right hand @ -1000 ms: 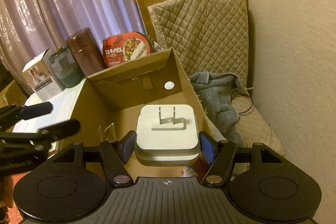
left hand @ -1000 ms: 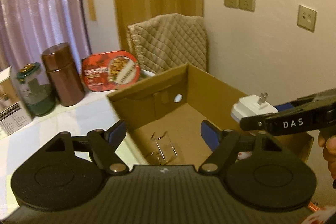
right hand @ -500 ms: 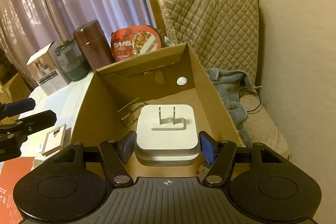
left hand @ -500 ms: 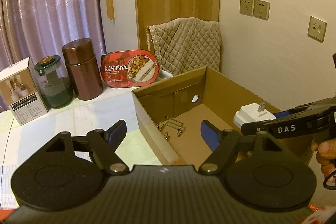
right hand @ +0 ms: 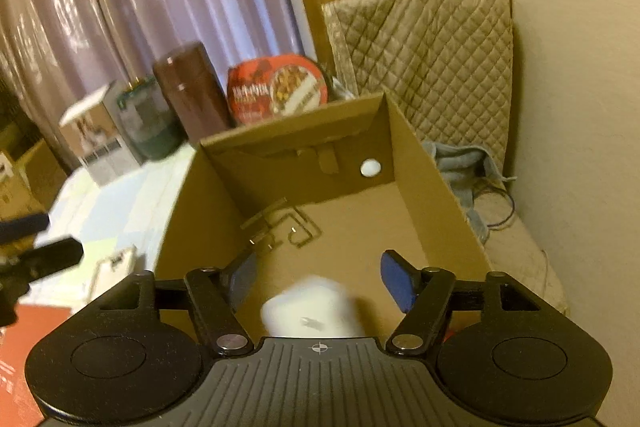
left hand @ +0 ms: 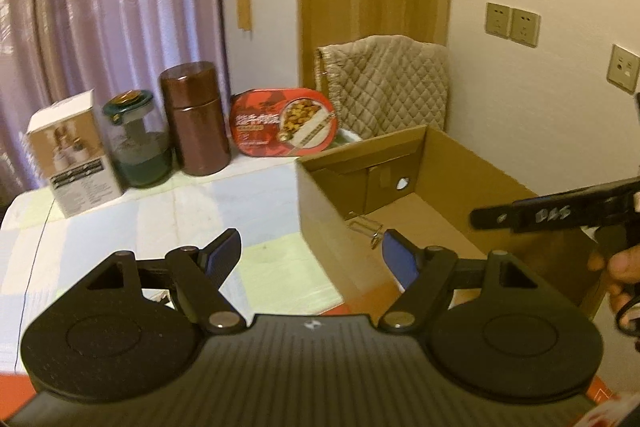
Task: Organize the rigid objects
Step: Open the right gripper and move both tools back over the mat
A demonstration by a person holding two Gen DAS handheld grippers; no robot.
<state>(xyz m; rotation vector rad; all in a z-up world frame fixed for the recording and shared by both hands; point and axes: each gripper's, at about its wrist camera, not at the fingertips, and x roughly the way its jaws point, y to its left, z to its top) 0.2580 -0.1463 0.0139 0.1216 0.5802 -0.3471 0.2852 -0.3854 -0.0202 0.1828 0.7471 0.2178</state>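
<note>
An open cardboard box (right hand: 432, 187) stands on the table, also in the left wrist view (left hand: 472, 163). A metal wire clip (right hand: 280, 227) lies on its floor. My right gripper (right hand: 318, 279) is open above the box. The white plug adapter (right hand: 316, 311) is a blurred shape below its fingers, free of them, inside the box. My left gripper (left hand: 312, 257) is open and empty, over the table at the box's left wall. The right gripper's finger (left hand: 552, 213) shows from the side there.
At the table's back stand a white carton (left hand: 72, 151), a green-lidded jar (left hand: 136, 147), a brown canister (left hand: 196, 119) and a red food tray (left hand: 286, 121). A quilted chair (right hand: 424, 39) with a grey cloth (right hand: 464, 163) is behind the box. A small white box (right hand: 114, 265) lies on the table.
My right gripper has opened and the white plug adapter has dropped out of it into the box. My left gripper has drawn back to the left, away from the box.
</note>
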